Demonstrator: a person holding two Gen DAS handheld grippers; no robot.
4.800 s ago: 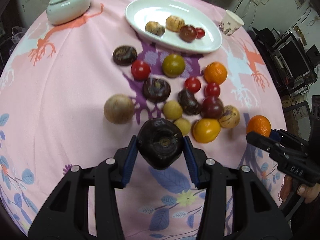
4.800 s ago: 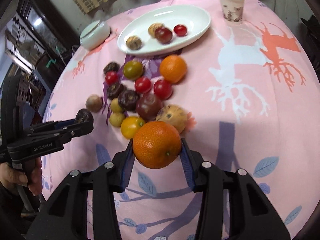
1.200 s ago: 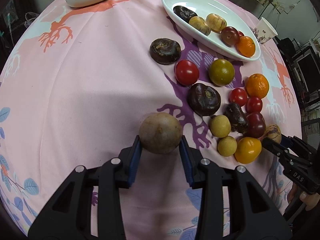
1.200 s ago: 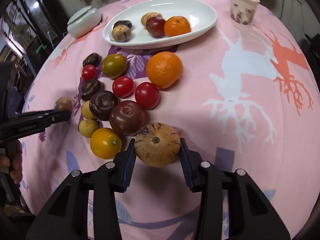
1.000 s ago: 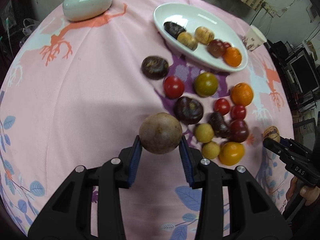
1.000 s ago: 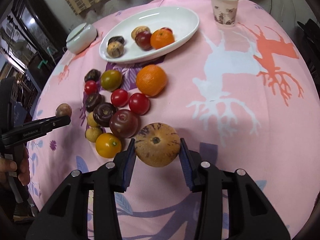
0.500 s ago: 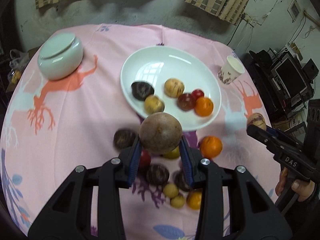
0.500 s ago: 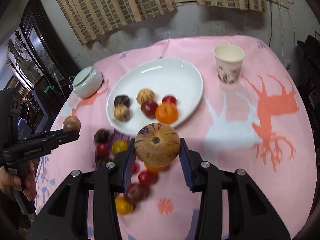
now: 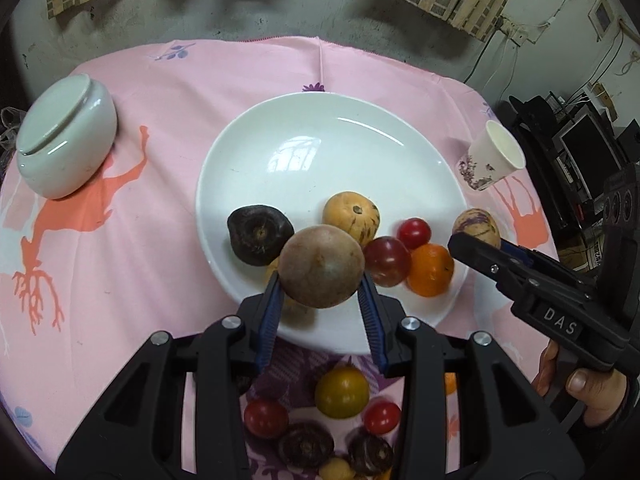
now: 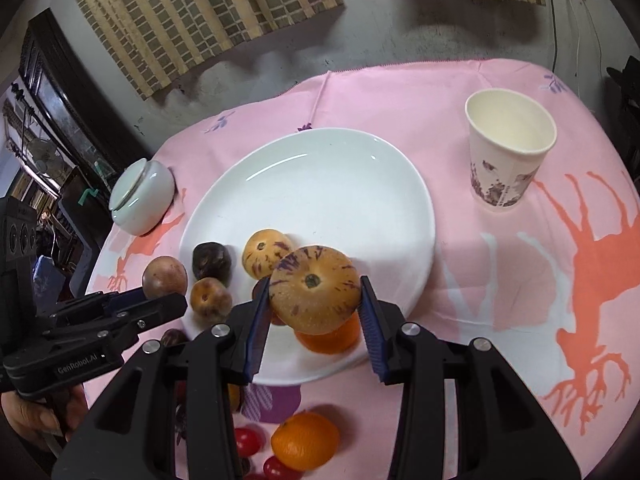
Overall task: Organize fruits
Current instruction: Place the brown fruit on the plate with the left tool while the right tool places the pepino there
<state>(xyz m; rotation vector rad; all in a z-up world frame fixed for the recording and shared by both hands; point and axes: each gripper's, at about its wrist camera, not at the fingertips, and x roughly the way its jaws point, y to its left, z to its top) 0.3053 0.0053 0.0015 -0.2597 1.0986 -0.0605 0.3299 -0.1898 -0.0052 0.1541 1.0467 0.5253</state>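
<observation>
- Here, at the far left of a table under a pink printed cloth (image 9: 168, 80), a pale green lidded ceramic jar (image 9: 64, 136) sits tilted in the left wrist view, well apart from the plate.
- Left of centre, the left gripper (image 9: 322, 304) is clamped on a round brown fruit (image 9: 321, 266), its blue pads pressing both sides; the fruit hangs over the near rim of the white oval plate (image 9: 320, 128).
- On the plate's near half lie a dark purple fruit (image 9: 259, 234), a yellow purple-streaked fruit (image 9: 352, 216), a dark red plum (image 9: 387, 261), a small red tomato (image 9: 414, 232) and an orange (image 9: 430, 269), the last three touching one another; the far half is bare.
- Near the camera, off the plate and between the left gripper's arms, a yellow-green tomato (image 9: 342, 391), two red tomatoes (image 9: 266, 418) and more dark fruits (image 9: 306, 446) stay on the cloth.
- Right of centre, the right gripper (image 10: 314, 322) is closed tight on a tan fruit with purple streaks (image 10: 315, 294), held above the plate's near right edge, over the orange.
- In the right wrist view a second orange (image 10: 304, 444) lies on the cloth, nearer than the plate.
- At the far right a white paper cup (image 10: 508, 148) with a purple floral print stands upright on the cloth, clear of the plate.
- A person's hand (image 9: 580, 384) grips the right tool's handle at the right edge of the left wrist view.
</observation>
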